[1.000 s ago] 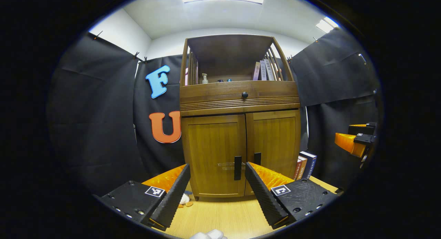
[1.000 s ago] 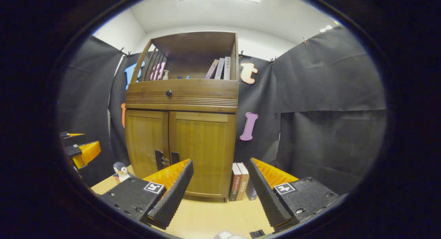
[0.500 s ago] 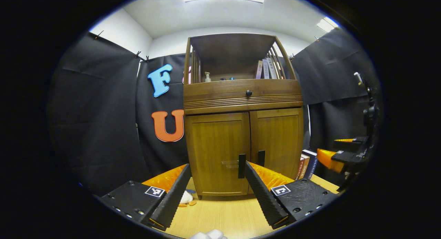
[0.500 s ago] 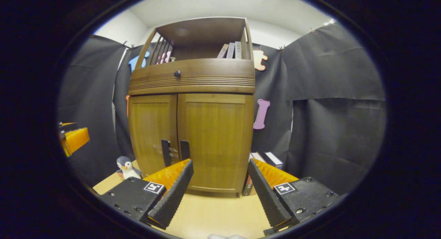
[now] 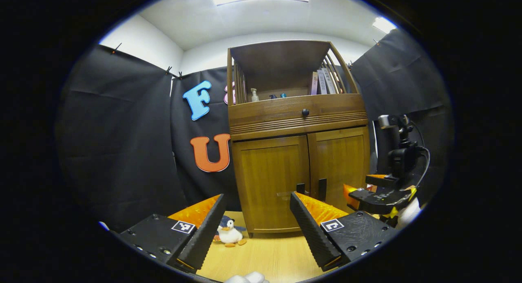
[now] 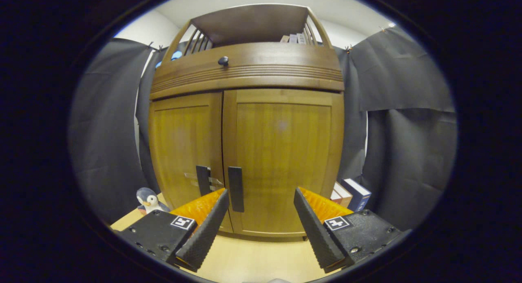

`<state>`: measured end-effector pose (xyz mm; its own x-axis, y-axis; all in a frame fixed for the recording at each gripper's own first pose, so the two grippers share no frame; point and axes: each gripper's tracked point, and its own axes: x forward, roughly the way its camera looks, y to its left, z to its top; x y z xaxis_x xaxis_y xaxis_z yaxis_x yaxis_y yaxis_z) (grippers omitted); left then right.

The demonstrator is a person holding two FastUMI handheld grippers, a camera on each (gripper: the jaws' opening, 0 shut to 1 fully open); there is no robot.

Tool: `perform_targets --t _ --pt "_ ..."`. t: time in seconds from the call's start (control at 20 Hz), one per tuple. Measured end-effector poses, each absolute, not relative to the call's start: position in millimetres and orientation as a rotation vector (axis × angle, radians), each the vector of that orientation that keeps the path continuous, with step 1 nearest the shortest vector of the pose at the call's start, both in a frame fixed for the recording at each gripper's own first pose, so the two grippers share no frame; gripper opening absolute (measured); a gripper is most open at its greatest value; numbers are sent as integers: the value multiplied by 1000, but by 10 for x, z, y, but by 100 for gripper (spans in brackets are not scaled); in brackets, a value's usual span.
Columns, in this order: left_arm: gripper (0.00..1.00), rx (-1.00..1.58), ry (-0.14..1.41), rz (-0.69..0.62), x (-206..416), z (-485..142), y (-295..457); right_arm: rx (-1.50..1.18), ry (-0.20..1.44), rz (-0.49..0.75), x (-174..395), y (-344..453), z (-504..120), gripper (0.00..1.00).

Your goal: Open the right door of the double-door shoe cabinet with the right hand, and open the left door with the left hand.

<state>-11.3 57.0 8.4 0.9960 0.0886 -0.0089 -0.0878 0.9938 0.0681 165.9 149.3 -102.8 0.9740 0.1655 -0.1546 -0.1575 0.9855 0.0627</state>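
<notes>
A brown wooden shoe cabinet [image 5: 293, 120] [image 6: 248, 71] stands on the light table with both doors closed. In the right gripper view the right door [image 6: 285, 160] fills the middle, its black handle [image 6: 235, 188] just left of my open right gripper [image 6: 261, 217]; the left door [image 6: 181, 148] and its handle [image 6: 202, 180] lie further left. In the left gripper view my open left gripper [image 5: 255, 222] faces the left door [image 5: 271, 181] from farther back, with the handles [image 5: 300, 188] [image 5: 322, 189] above its right finger. The right gripper [image 5: 367, 193] shows there near the right door.
A toy penguin [image 5: 228, 233] [image 6: 147, 199] stands on the table left of the cabinet. Books [image 6: 350, 193] lean at its right side. A drawer with a black knob [image 5: 305, 112] and an open shelf with a bottle and books sit above the doors.
The right gripper has moved forward, close to the right door, which now looms larger. The left gripper has shifted left and back a little, so the cabinet sits further right in its view.
</notes>
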Motion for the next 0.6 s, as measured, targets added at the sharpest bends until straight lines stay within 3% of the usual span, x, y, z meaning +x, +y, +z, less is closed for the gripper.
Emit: perform_targets --t 0.35,0.6 --pt "96 53 43 127 -157 -8 717 76 212 181 2237 1827 -1250 93" --pt "96 50 56 146 -132 -28 785 63 238 195 2537 2075 -1375 81"
